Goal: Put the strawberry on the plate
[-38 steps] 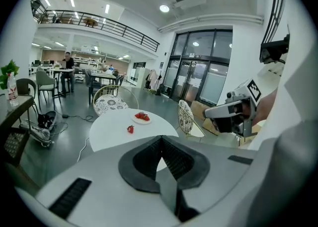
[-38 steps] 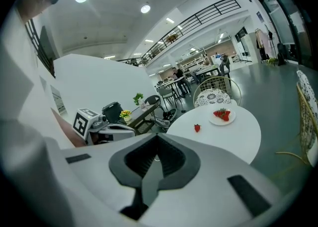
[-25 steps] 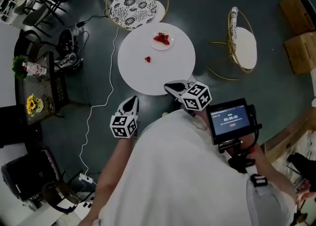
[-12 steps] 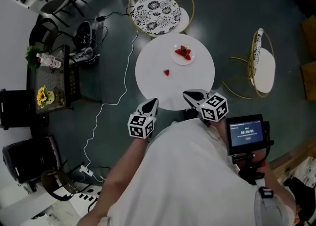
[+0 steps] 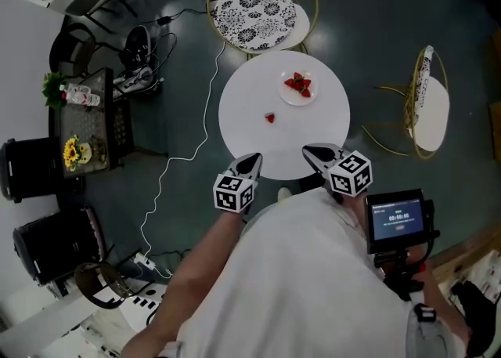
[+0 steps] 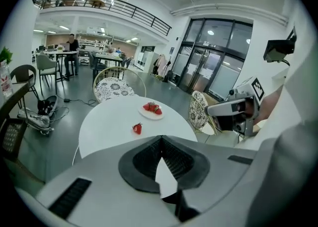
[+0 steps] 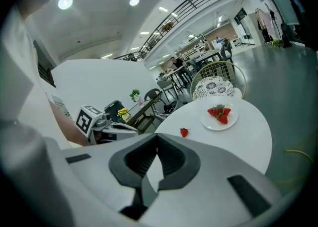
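A lone red strawberry (image 5: 269, 117) lies left of centre on the round white table (image 5: 243, 113). It also shows in the left gripper view (image 6: 137, 128) and in the right gripper view (image 7: 184, 132). A small white plate (image 5: 290, 98) farther back holds several strawberries. Both grippers hover at the table's near edge, well short of the fruit. My left gripper (image 5: 252, 162) is shut and empty, its jaws (image 6: 161, 139) meeting at the tip. My right gripper (image 5: 308, 150) points at the table, and its jaws (image 7: 157, 138) are also together with nothing in them.
A gold wire chair with a patterned cushion (image 5: 254, 5) stands behind the table, and another chair (image 5: 427, 106) stands to its right. A white cable (image 5: 184, 160) runs over the floor on the left, near a dark side table with flowers (image 5: 82, 129). A small screen (image 5: 398, 219) sits by the person's right arm.
The head view has shifted, so the table now sits closer and more central. Both grippers have come up to its near edge. The strawberry has not moved on the table.
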The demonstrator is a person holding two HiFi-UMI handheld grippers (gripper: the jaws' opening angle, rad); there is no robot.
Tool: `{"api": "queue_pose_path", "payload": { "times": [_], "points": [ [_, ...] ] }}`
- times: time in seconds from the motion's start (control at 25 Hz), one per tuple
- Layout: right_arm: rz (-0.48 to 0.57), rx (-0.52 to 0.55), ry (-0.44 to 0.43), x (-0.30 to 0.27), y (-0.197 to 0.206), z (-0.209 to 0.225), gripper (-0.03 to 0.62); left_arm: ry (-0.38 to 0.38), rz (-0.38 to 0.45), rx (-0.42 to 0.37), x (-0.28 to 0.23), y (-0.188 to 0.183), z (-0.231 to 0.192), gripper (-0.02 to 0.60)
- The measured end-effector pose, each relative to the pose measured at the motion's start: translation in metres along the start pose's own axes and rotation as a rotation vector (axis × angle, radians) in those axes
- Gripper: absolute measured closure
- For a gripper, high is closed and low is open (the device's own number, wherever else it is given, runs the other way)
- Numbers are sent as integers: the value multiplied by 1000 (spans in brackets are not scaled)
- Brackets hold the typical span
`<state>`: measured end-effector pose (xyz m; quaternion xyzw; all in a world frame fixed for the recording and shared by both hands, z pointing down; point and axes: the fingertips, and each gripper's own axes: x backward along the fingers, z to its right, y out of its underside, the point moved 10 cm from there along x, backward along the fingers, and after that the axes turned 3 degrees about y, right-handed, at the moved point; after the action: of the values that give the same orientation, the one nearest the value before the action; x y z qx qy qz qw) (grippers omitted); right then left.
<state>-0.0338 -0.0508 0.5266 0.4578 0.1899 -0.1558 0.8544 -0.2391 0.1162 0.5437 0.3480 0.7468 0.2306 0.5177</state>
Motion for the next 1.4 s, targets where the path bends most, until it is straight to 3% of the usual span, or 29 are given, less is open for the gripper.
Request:
{"api": "queue_pose_path", "payload": {
  "times": [0.36, 0.52, 0.88, 1.16, 1.4],
  "points": [
    [4, -21, 17, 4, -10, 18, 586, 42, -23, 21, -30, -16, -3, 575],
    [2, -46, 11, -4, -13, 58, 586, 15, -70, 45, -71, -25, -15, 575],
    [14, -112, -20, -6, -10, 91, 586, -54, -193, 83, -106, -31, -25, 574],
    [2, -146, -49, 1, 1, 104, 586, -101, -289, -35, -122, -43, -37, 573],
    [10, -176, -33, 6, 6, 109, 586, -79, -445, -331, -142, -52, -53, 572]
  ]
}}
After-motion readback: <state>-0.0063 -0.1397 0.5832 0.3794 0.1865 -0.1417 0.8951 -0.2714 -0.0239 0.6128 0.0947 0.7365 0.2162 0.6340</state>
